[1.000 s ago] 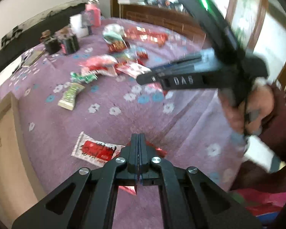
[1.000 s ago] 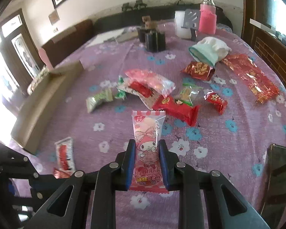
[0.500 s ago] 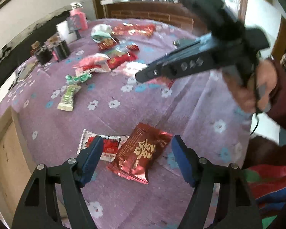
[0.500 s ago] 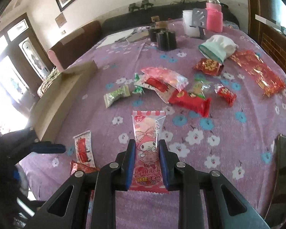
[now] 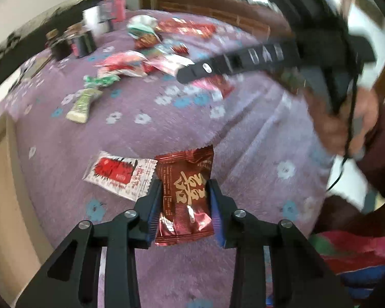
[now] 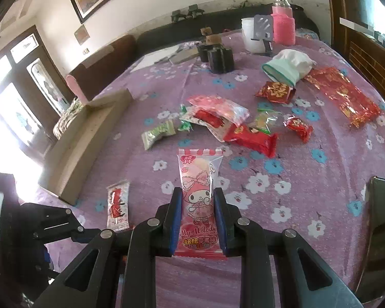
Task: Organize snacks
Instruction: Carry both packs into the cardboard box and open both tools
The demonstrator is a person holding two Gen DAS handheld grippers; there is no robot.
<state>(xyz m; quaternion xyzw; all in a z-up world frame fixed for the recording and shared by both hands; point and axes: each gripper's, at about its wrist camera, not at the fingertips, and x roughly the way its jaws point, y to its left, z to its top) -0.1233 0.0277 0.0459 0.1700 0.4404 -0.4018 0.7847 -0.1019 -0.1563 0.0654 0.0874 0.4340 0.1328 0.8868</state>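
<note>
A dark red snack packet with gold lettering sits between the blue pads of my left gripper. The jaws are closing and both pads touch the packet's sides. A white-and-red packet lies flat on the purple flowered cloth just left of it. My right gripper is shut on a pink My Melody packet, held upright above the cloth. In the left wrist view the right gripper crosses the upper right, blurred, with a hand behind it.
Several loose snacks are piled mid-table, with a green-and-white candy to their left. A long cardboard box lines the left edge. Dark jars and a pink bottle stand at the back. A dark phone lies at the right.
My left jaws went from shut to wide open over the dark red packet, then narrowed onto its sides. The right gripper kept its hold on the pink packet.
</note>
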